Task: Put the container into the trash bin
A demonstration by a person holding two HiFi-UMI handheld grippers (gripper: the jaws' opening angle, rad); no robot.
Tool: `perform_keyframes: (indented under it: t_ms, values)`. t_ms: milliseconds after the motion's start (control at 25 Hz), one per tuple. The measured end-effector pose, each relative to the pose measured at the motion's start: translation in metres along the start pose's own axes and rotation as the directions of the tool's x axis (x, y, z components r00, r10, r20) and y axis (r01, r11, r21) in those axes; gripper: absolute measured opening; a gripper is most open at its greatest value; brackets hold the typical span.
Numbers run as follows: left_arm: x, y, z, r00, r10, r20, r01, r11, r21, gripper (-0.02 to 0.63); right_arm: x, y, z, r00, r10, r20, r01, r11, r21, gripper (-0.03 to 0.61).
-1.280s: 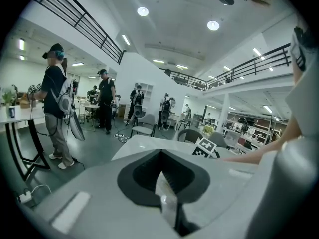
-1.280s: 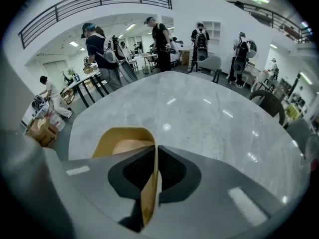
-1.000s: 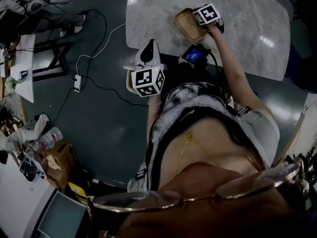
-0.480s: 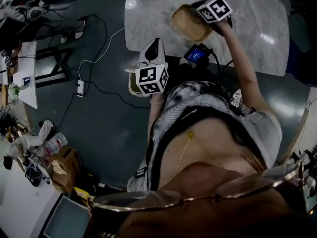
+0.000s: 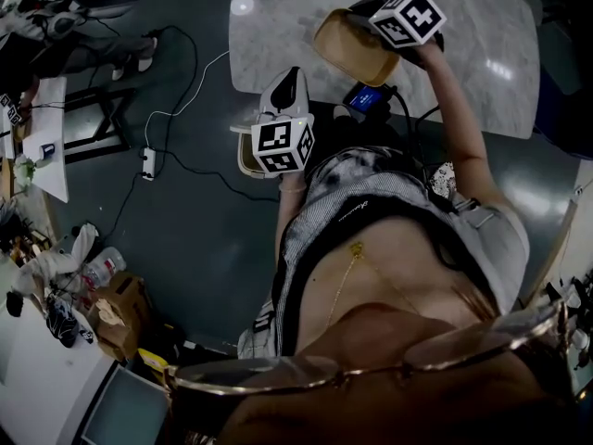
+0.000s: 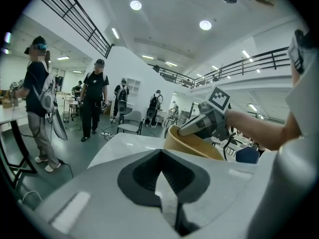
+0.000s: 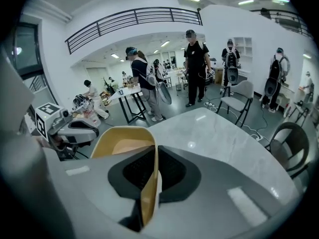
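The container is a tan, shallow tub, lifted and tilted above the marble table. My right gripper is shut on its rim. In the right gripper view the tub's wall stands pinched between the dark pads, and its open bowl lies ahead. My left gripper hovers off the table's near edge, its jaws closed with nothing between them. From the left gripper view the container and the right gripper show just beyond. No trash bin is clearly visible.
A small device with a blue screen sits at the table's near edge. Cables and a power strip cross the floor to the left. Boxes and clutter lie at lower left. Chairs and several standing people fill the hall.
My right gripper has risen from the tabletop with the container in it, and the tub now tilts more. The left gripper has barely moved.
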State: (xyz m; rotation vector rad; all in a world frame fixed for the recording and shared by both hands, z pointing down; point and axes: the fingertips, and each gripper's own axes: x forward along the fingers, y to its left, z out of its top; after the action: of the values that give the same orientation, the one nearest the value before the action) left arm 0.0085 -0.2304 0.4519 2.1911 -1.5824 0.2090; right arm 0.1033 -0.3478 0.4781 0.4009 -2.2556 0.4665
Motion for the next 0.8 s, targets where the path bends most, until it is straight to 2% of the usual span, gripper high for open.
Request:
perform_keyframes:
  t_ms: [240, 520, 800]
  values:
    - [0.004, -0.011, -0.003, 1.0, 0.011, -0.001, -0.011, 1.0, -0.007, 0.0, -0.007, 0.011, 0.0, 0.999, 0.044, -0.002, -0.044, 0.998, -0.043, 0.037]
    - [0.003, -0.023, -0.007, 0.998, 0.059, 0.018, -0.059, 0.998, -0.039, 0.0, -0.01, 0.015, -0.007, 0.995, 0.095, -0.006, -0.095, 0.992, -0.08, 0.037]
    - [-0.012, -0.021, -0.012, 0.991, 0.124, 0.046, -0.121, 0.991, -0.064, 0.0, -0.006, 0.048, -0.006, 0.979, 0.201, -0.01, -0.2, 0.963, -0.182, 0.038]
